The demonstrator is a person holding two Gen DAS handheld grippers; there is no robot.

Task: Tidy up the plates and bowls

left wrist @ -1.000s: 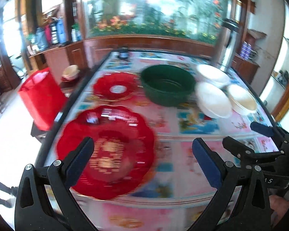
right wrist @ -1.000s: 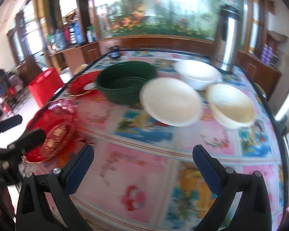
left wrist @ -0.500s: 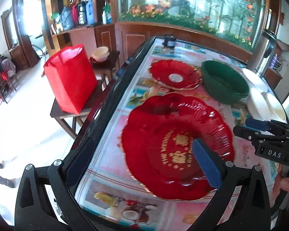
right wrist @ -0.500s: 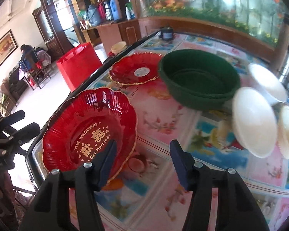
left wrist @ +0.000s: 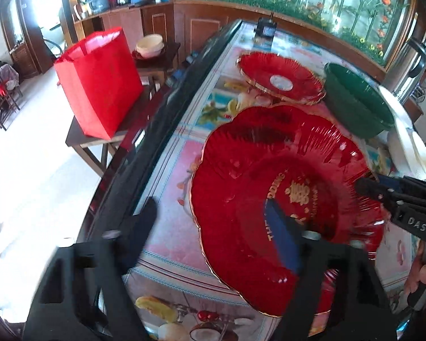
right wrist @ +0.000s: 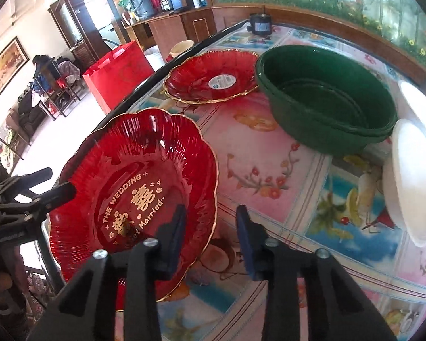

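Right wrist view shows the right gripper (right wrist: pixel 210 227) astride the near rim of the large red plate (right wrist: pixel 133 187) at lower left, jaws just narrowed, one finger (right wrist: pixel 176 233) over the dish, the other outside; pads not yet pinching. Beyond lie a second red plate (right wrist: pixel 210 78), a green basin (right wrist: pixel 326 105) and white bowls (right wrist: pixel 411 176). Left wrist view: the left gripper (left wrist: pixel 213 227), half-closed, straddles the opposite rim, unclamped.

Glossy ribbed translucent red plate (right wrist: pixel 144 170), matt green plastic basin (right wrist: pixel 326 99), smooth glossy printed table covering (right wrist: pixel 269 170).
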